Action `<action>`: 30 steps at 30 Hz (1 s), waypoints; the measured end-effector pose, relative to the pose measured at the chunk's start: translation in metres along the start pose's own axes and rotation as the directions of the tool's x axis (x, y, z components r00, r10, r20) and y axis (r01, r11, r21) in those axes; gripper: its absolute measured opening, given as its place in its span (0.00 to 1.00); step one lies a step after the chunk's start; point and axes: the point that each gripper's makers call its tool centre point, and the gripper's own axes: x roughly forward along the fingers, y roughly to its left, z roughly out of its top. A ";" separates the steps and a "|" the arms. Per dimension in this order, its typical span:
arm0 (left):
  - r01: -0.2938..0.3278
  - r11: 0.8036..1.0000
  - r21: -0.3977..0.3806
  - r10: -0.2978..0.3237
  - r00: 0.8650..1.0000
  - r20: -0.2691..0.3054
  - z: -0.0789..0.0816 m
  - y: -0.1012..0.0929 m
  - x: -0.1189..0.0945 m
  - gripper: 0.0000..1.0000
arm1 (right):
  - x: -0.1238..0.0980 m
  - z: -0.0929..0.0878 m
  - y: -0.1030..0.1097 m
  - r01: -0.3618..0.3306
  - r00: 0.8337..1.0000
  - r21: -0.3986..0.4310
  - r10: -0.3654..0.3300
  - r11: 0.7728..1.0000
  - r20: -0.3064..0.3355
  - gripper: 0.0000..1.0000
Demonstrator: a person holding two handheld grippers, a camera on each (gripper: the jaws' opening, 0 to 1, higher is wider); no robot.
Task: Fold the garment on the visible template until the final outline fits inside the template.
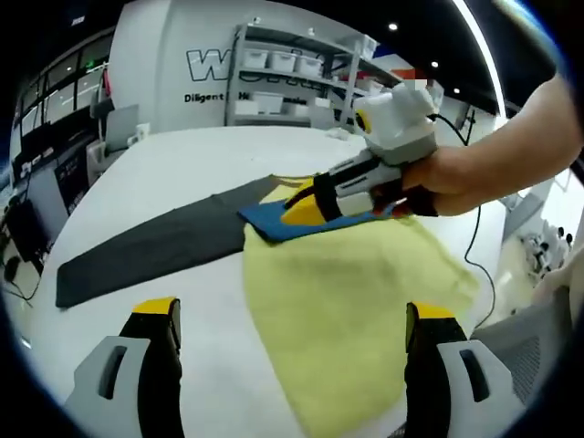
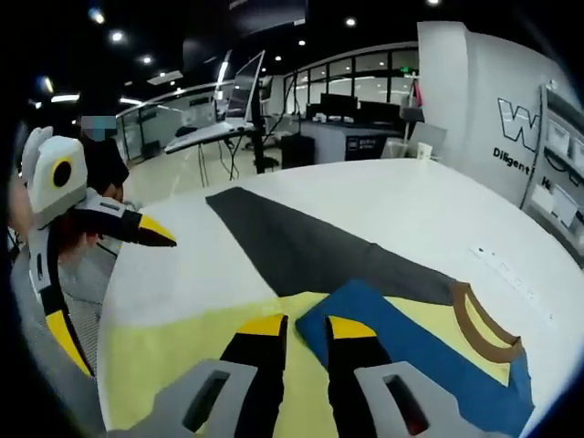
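Garment: we see a pale yellow soft cloth garment [image 1: 347, 310] with a blue panel [image 1: 283, 224] lying flat on the round white table [image 1: 182, 164]; in the right gripper view its brown-trimmed collar [image 2: 484, 328] lies at the far end of the blue panel.
Template: we see a long dark grey strip [image 1: 155, 246] flat on the table, touching the garment's far edge and partly under it, running away to the left in the left gripper view.
Left gripper [image 1: 292, 342]: we see its two black, yellow-tipped jaws standing wide apart above the near part of the yellow cloth, gripping nothing.
Right gripper [image 2: 306, 328]: we see its jaws drawn close together, a narrow gap between the yellow tips, at the blue panel's corner; in the left gripper view the tips pinch that blue edge, with a hand [image 1: 474, 173] around the tool.
Background: we see white shelving with bins [image 1: 292, 82] by a lettered wall.
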 end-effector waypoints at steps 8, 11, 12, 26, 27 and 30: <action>-0.044 0.999 -0.017 0.044 0.999 0.005 0.003 0.033 -0.006 0.99 | -0.020 -0.009 -0.006 0.031 0.999 0.032 -0.031 0.999 0.013 0.22; -0.068 0.997 -0.034 0.068 0.998 0.009 0.004 0.050 -0.009 0.98 | -0.029 -0.012 -0.007 0.039 0.999 0.046 -0.040 0.998 0.018 0.28; -0.074 0.997 -0.037 0.074 0.997 0.010 0.004 0.054 -0.010 0.98 | -0.032 -0.013 -0.008 0.042 0.999 0.049 -0.043 0.998 0.017 0.29; -0.214 0.966 -0.147 0.218 0.976 0.014 0.005 0.141 -0.030 0.90 | -0.073 -0.023 -0.015 0.110 0.993 0.082 -0.113 0.991 0.042 0.34; -0.224 0.956 -0.187 0.232 0.973 0.020 0.004 0.148 -0.032 0.89 | -0.077 -0.023 -0.015 0.115 0.992 0.082 -0.119 0.990 0.044 0.33; -0.248 0.939 -0.236 0.259 0.966 0.017 0.000 0.166 -0.037 0.87 | -0.087 -0.024 -0.015 0.130 0.989 0.091 -0.136 0.987 0.058 0.33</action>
